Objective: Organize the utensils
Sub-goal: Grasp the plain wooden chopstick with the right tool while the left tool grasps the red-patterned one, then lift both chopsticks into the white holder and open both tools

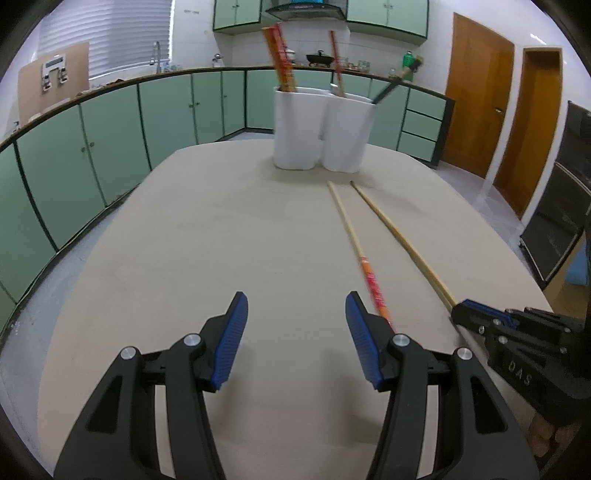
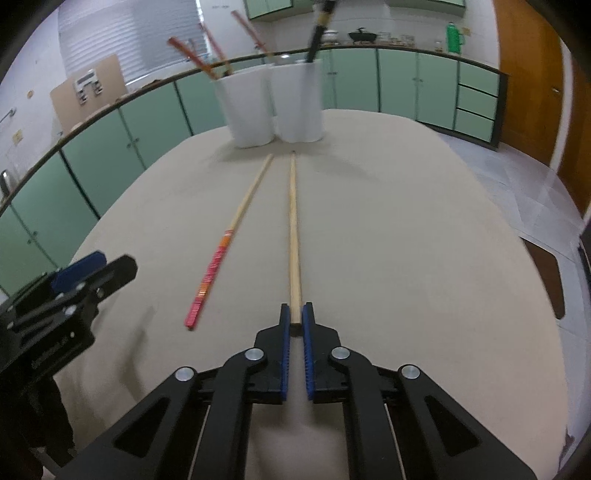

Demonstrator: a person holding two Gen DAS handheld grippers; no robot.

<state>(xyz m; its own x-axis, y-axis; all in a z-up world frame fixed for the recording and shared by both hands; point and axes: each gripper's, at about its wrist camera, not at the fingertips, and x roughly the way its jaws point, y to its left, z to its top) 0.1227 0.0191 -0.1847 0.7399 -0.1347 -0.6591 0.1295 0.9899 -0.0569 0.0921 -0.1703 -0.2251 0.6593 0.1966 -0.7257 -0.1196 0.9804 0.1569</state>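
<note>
Two chopsticks lying on the beige table, side by side and nearly parallel, both pointing toward the white holder at the far end. Lying bare on the surface, to the left in the right wrist view: the red-handled chopstick, pale along its far half, patterned red and orange along its near half. Just beside it to the right: the plain wooden chopstick, its near end sitting between the blue pads of the right gripper. Clamping that end, jaws drawn almost together with only the stick's width between them, no earlier view to compare. Whether lifting the stick off the table or merely pinching it in place, unclear.

Hovering over bare tabletop: the left gripper, jaws standing about half apart, nothing between them. Passing just outside its right finger: the red end of the patterned chopstick, partly hidden behind that finger. Sitting close together, the two grippers, each showing at the edge of the other's view.

Standing upright in the holder's two joined compartments: several red chopsticks leaning in the left one, a dark-handled utensil leaning in the right one. Running behind: green cabinets and a wooden door.
</note>
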